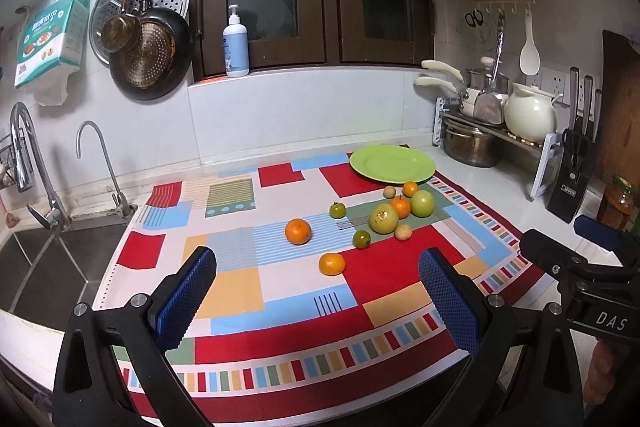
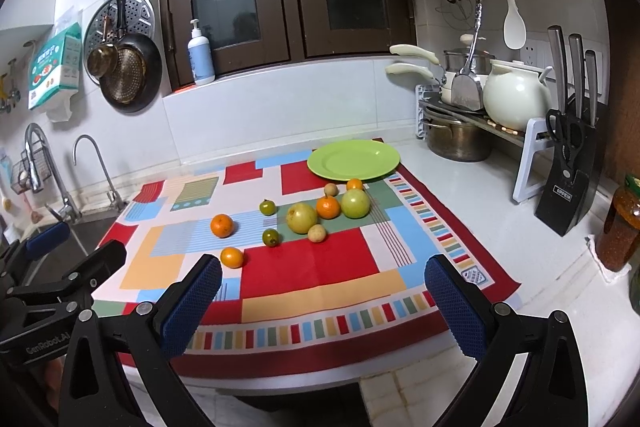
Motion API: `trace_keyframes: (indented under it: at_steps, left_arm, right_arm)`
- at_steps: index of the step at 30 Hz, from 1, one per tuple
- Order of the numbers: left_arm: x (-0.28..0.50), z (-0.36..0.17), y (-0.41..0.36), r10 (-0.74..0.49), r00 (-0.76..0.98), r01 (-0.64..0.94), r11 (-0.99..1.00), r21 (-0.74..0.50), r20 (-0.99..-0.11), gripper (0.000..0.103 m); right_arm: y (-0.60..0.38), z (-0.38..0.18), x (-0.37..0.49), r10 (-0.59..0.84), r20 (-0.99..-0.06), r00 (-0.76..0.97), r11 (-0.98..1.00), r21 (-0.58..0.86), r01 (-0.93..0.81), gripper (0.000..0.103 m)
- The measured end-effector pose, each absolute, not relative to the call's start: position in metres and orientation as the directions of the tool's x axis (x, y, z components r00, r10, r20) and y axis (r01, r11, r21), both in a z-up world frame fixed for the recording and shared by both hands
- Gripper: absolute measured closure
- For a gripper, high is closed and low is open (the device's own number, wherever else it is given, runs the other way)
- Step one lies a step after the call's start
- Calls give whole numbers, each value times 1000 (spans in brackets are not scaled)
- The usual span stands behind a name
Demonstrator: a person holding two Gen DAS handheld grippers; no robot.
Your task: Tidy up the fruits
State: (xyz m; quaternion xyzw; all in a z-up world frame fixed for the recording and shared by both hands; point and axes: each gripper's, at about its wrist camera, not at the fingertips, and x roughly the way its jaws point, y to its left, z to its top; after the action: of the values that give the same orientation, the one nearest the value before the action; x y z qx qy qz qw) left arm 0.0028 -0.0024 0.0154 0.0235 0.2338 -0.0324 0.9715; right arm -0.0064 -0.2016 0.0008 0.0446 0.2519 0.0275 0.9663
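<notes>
Several fruits lie loose on a patterned cloth (image 1: 240, 291) (image 2: 312, 267): oranges (image 1: 298, 231) (image 2: 222, 225), a nearer small orange (image 1: 331, 263) (image 2: 232, 257), two big green guavas (image 1: 384, 218) (image 2: 302, 218), small dark green fruits (image 1: 361, 239) (image 2: 271, 237) and pale small ones (image 1: 403, 232) (image 2: 317, 233). An empty green plate (image 1: 392, 164) (image 2: 353, 159) sits behind them. My left gripper (image 1: 318, 303) hangs open over the cloth's near edge, short of the fruit. My right gripper (image 2: 324, 311) is open too, empty, level with it.
A sink (image 1: 44, 267) with two taps lies left of the cloth. At the right stand a rack with pots and a white kettle (image 1: 530, 113) (image 2: 514, 97), a knife block (image 1: 572, 183) (image 2: 568, 187) and a jar (image 2: 620, 231). Pans hang on the left wall.
</notes>
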Motion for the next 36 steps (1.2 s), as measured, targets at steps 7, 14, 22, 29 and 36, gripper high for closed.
trace_keyframes:
  at_steps: [7, 14, 22, 29, 36]
  left_arm:
    - [5, 14, -5, -48, 891, 74, 996, 39, -452, 0]
    - [17, 8, -5, -55, 879, 87, 995, 46, -473, 0]
    - [47, -12, -4, -27, 854, 69, 996, 62, -520, 0]
    - [86, -38, -8, -19, 818, 86, 992, 90, -575, 7]
    - [126, -69, -14, -32, 765, 111, 990, 82, -643, 16]
  right_arm:
    - [-203, 0, -1, 78, -491, 868, 994, 102, -31, 1]
    - [-202, -7, 8, 84, -508, 858, 994, 106, -34, 1]
    - [-194, -25, 39, 89, -553, 828, 995, 85, -50, 1]
    - [-189, -46, 86, 97, -599, 795, 995, 75, -65, 5]
    - [-185, -77, 135, 107, -658, 746, 994, 66, -84, 16]
